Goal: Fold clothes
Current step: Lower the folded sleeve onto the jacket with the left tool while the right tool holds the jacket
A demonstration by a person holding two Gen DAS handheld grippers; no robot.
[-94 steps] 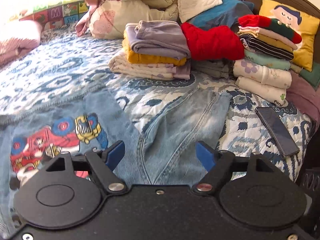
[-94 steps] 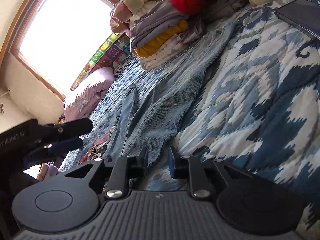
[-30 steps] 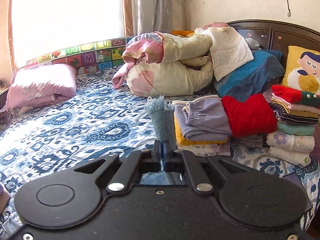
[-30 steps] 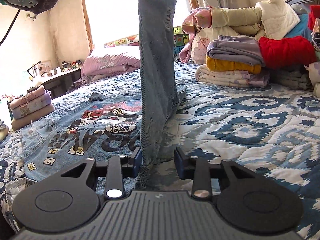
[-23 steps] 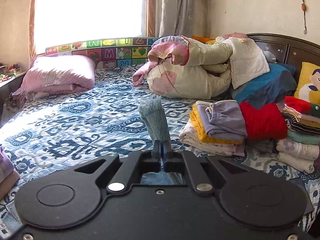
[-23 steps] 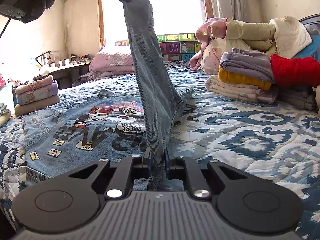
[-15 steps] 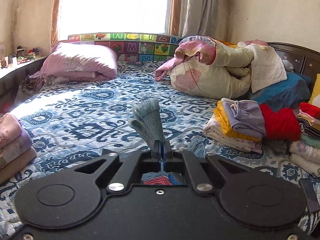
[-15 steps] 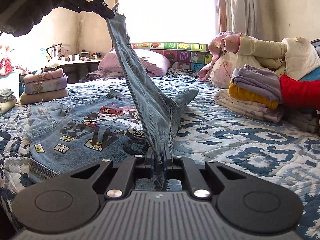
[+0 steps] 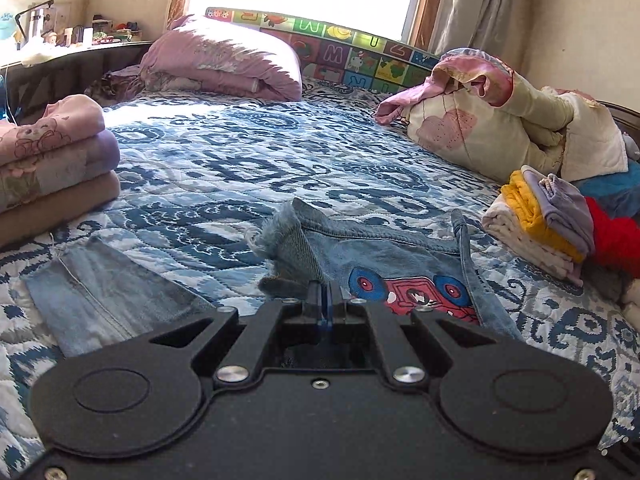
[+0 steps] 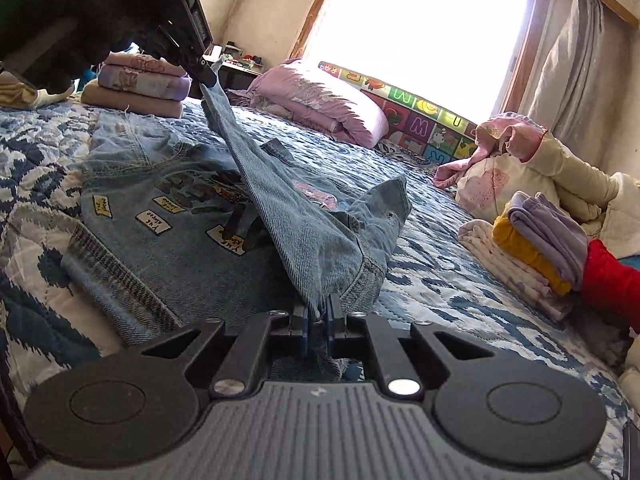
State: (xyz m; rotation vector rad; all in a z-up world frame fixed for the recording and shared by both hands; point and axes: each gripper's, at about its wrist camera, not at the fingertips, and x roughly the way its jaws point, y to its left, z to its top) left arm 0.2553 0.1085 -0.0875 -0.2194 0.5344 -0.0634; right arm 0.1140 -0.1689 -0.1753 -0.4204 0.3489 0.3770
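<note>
Nearest: right gripper [image 10: 318,322], low over the bedspread [image 10: 460,292], fingers pressed together on a frayed denim edge, cloth bunched between the pads. From that pinch a strip of the jeans [image 10: 280,208] rises taut and slantwise to the left gripper [image 10: 204,70], held higher and farther off, also clamped on a frayed hem end [image 9: 280,240]. In the left wrist view its fingers meet with denim sprouting just ahead of them.

The rest of the jeans lies flat on the bed under the raised strip: printed patches and lettering face up, and a second leg end [image 9: 104,292] is spread on the quilt to the left.

Handling, judged: denim is weighty and fairly stiff, so it should hold a crease and not slide, but the hanging span will sag and drag the flat part if swung fast. The frayed edges are thin; a grip further in, on the doubled hem seam, looks safer. Grip on both ends appears firm.

Farther: a folded stack [image 10: 532,240] (cream, yellow, lilac) to the right, another folded pile [image 9: 52,160] to the left. Beyond them, a pink pillow [image 9: 224,64] under the window.
</note>
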